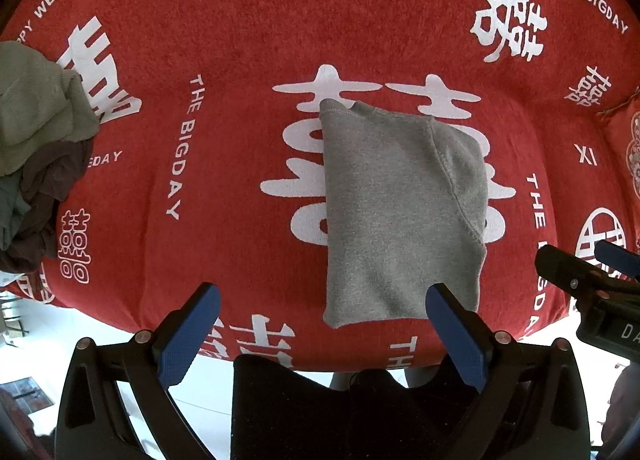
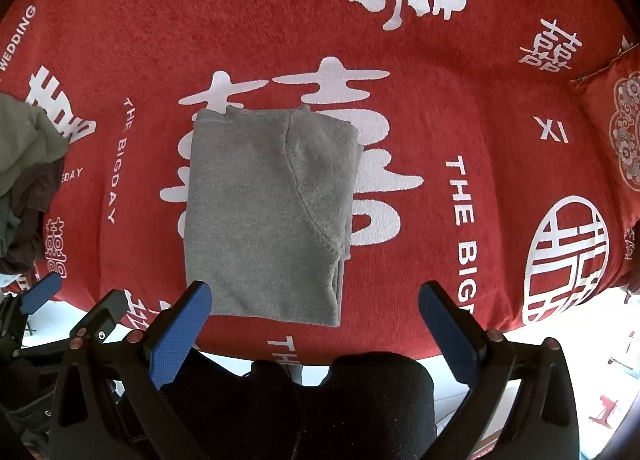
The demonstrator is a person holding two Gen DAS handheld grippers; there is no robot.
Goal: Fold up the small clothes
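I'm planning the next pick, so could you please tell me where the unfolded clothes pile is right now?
The pile lies at the left edge of the red cloth in both views, well left of the folded grey garment.

We see red wedding blanket (image 1: 248,20) with white double-happiness characters and "THE BIGDAY" lettering covering the surface. Red embroidered cushion (image 2: 616,128) at far right edge, resting on blanket. White floor (image 1: 100,332) visible below blanket's near edge.
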